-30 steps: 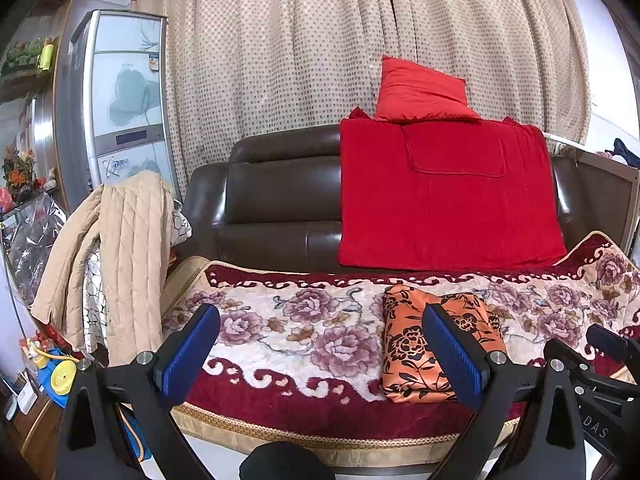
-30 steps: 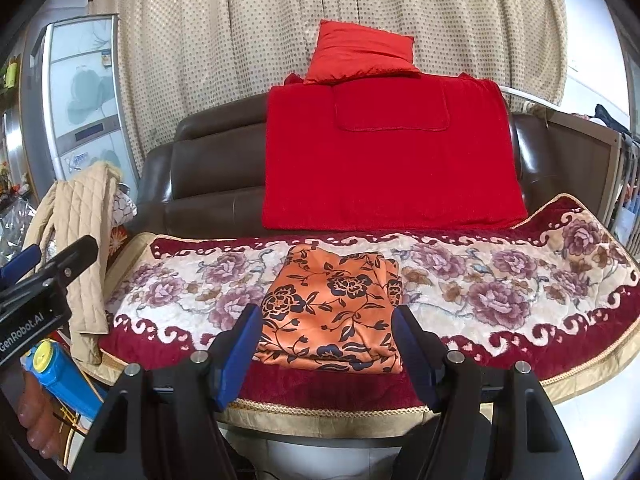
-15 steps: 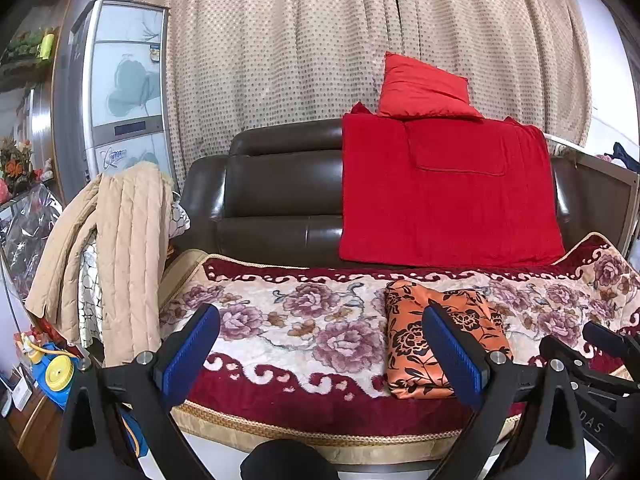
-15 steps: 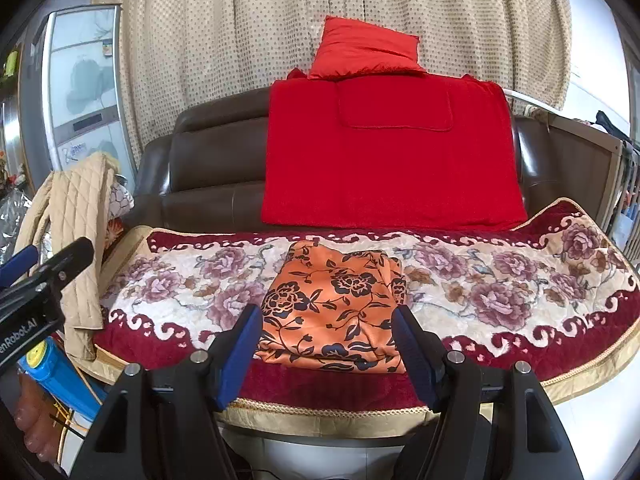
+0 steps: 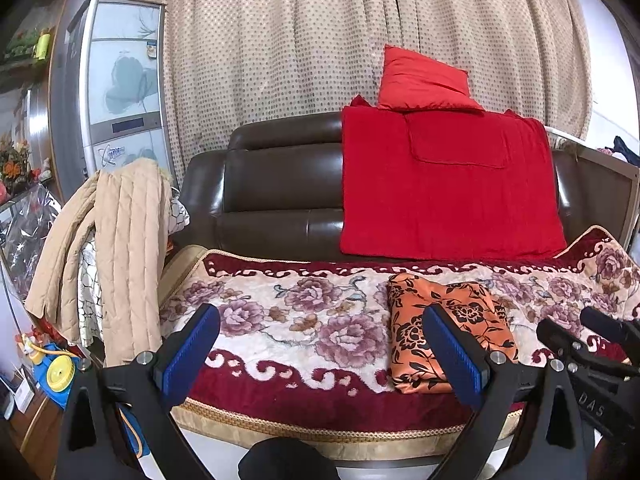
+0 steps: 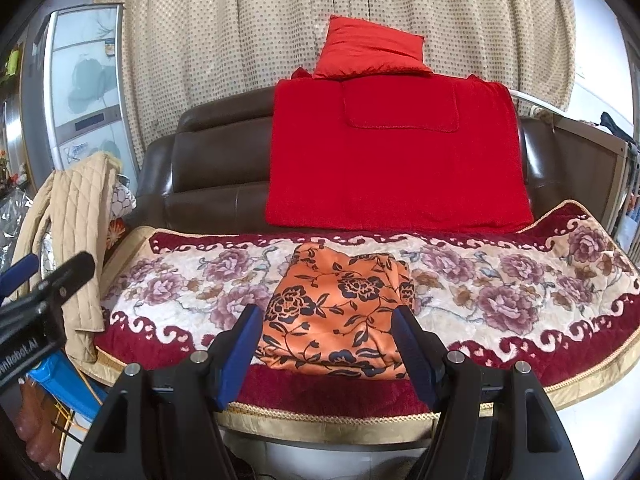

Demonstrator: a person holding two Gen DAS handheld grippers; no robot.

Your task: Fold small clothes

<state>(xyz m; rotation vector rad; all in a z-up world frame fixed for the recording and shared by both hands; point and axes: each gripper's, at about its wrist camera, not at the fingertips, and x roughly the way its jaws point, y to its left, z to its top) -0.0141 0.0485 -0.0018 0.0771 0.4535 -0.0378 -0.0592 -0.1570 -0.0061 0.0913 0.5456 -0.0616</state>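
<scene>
Orange satin garment with black floral print point(image 6: 340, 312), folded into soft rectangle, lies on plush floral sofa cover point(image 6: 520, 292), near front edge. Left gripper point(image 5: 320, 348) and right gripper point(image 6: 326, 344): blue ribbed fingers point(image 6: 240, 344) spread, empty, short of garment.

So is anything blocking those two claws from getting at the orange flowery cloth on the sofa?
Nothing visible. The orange cloth lies folded on the floral cover, with only open space between it and the right gripper and left gripper, both open.

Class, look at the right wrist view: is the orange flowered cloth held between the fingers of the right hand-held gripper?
No. The orange flowered cloth lies folded on the sofa cover, beyond the open right hand-held gripper.
</scene>
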